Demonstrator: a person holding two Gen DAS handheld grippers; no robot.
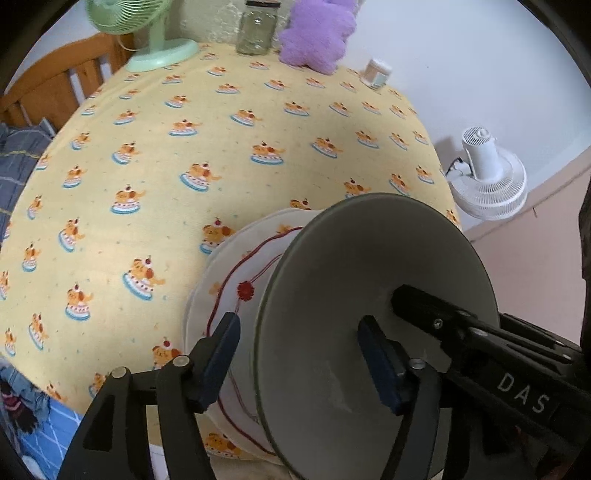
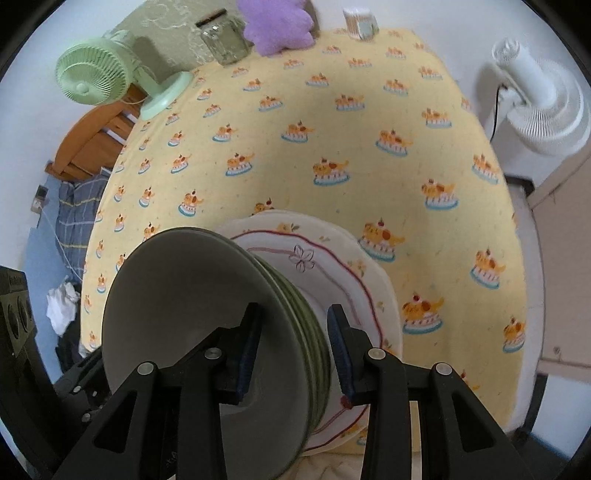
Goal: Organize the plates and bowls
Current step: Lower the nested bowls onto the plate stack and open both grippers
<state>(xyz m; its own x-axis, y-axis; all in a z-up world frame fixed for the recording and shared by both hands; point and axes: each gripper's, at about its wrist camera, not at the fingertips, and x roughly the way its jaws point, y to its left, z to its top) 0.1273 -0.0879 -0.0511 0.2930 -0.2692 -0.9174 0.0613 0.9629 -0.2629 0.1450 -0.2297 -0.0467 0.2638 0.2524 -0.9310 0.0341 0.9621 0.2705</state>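
Both grippers, left (image 1: 299, 354) and right (image 2: 293, 350), straddle the grey bowl's (image 1: 369, 295) rim with jaws parted, white plate (image 2: 332, 266) just beyond.

Both views are evenly lit by soft, diffuse light, and no glare is seen. Strong fisheye bending is shown toward the dark rims. A broad soft shadow is cast across the yellow tablecloth (image 2: 332, 122), and slight blur is seen on the green bowl (image 2: 310, 354) ridges.

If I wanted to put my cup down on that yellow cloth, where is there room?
The wide middle of the tablecloth lies bare, bordered by the green fan, glass jar and purple plush along the far edge. The near edge is crowded: the grey bowls sit on the white plate, both grippers straddling them.
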